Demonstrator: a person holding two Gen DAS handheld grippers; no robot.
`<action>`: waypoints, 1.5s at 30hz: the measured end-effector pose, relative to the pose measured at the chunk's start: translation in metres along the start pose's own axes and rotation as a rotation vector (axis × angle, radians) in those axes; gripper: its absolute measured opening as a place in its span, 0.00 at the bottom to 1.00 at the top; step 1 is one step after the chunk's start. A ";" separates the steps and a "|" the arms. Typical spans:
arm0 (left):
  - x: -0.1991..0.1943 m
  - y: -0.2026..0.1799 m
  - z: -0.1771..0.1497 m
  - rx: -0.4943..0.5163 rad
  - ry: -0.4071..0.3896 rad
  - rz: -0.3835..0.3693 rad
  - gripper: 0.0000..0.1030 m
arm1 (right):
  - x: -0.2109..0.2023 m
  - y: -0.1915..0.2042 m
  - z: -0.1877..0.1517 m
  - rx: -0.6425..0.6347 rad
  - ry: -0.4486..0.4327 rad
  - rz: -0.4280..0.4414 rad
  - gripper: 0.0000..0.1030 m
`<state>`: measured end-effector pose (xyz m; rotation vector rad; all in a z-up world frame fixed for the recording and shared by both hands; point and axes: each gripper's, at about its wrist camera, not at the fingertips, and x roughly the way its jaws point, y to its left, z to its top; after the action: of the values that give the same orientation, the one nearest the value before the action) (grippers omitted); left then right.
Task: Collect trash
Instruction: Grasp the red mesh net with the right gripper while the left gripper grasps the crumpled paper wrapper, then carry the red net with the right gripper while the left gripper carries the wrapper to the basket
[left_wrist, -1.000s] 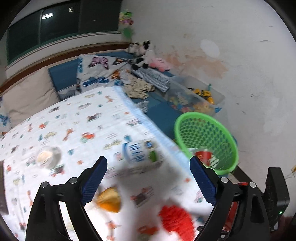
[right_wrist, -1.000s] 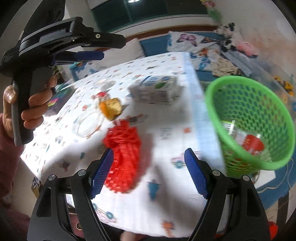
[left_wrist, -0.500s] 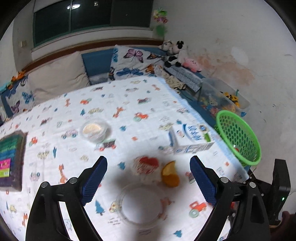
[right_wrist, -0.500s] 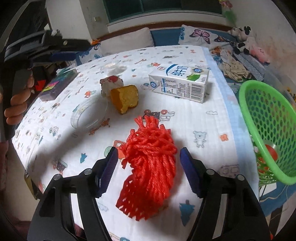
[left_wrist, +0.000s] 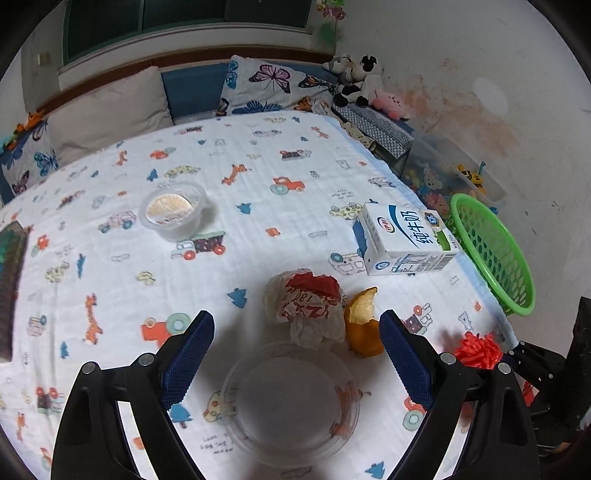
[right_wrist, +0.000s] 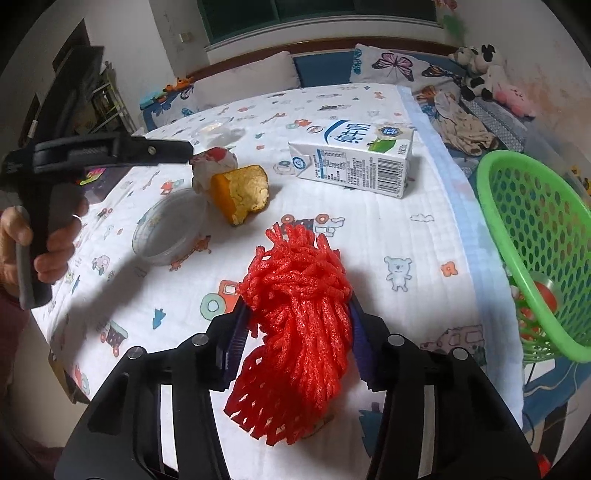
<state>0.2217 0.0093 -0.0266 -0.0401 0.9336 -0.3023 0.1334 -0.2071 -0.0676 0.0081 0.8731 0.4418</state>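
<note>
My right gripper (right_wrist: 298, 306) has a red foam net (right_wrist: 295, 273) squeezed between its pads, and the jaws are closing on it as it lies on the patterned cloth. My left gripper (left_wrist: 293, 321) hangs open over a clear plastic lid (left_wrist: 291, 402). Just beyond its tips lie a crumpled red-and-white wrapper (left_wrist: 306, 306) and a piece of orange peel (left_wrist: 364, 325). A white and blue milk carton (left_wrist: 402, 240) lies on its side near the table's right edge. Further back on the left stands a small clear cup (left_wrist: 173, 210).
A green mesh basket (right_wrist: 535, 240) hangs off the table's right edge with some trash inside. A dark book (left_wrist: 11, 288) lies at the far left. Cushions, soft toys and a toy bin line the bench behind. A hand (right_wrist: 40, 243) holds the left gripper's handle.
My right jaws have drawn in around the red net until the pads press it. My left gripper swung left from the basket side and came down over the lid and wrapper.
</note>
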 end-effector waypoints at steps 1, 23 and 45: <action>0.003 0.000 0.000 -0.003 0.003 -0.005 0.84 | -0.001 0.000 0.000 0.001 -0.002 0.001 0.48; 0.024 0.005 0.003 -0.039 0.036 -0.064 0.39 | -0.034 -0.022 0.005 0.071 -0.071 -0.016 0.48; -0.025 -0.026 0.025 0.024 -0.063 -0.106 0.38 | -0.064 -0.081 0.011 0.185 -0.136 -0.104 0.48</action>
<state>0.2214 -0.0108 0.0126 -0.0764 0.8671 -0.4079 0.1362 -0.3034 -0.0283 0.1606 0.7742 0.2588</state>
